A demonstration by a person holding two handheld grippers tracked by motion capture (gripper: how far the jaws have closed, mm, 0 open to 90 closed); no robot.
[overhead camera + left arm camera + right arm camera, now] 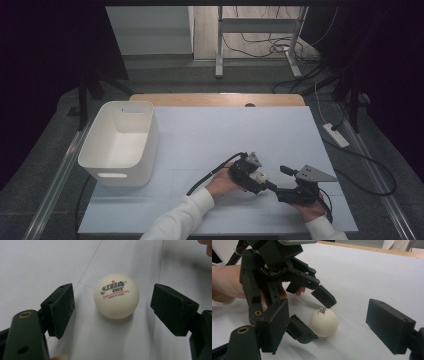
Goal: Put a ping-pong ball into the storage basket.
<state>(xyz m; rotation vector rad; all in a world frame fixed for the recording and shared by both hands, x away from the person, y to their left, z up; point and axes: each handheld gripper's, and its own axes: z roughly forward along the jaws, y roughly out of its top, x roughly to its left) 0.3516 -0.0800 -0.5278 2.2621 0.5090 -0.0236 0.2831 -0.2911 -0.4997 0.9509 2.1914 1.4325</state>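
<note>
A white table-tennis ball (116,296) with red and black print rests on the white table sheet. My left gripper (117,306) is open, one jaw on each side of the ball with a gap at both. In the high view the ball (260,176) sits at the front right of the table, with the left gripper (260,181) over it. My right gripper (278,179) points at the ball from the right. In the right gripper view its jaws stand open (332,326), nothing between them, and the ball (323,322) lies ahead inside the left gripper (314,312).
A white plastic bin (120,142) with handle slots stands at the table's left side. The white sheet (225,135) covers the table, with a wooden edge (215,99) at the back. Cables and a desk frame lie on the floor beyond.
</note>
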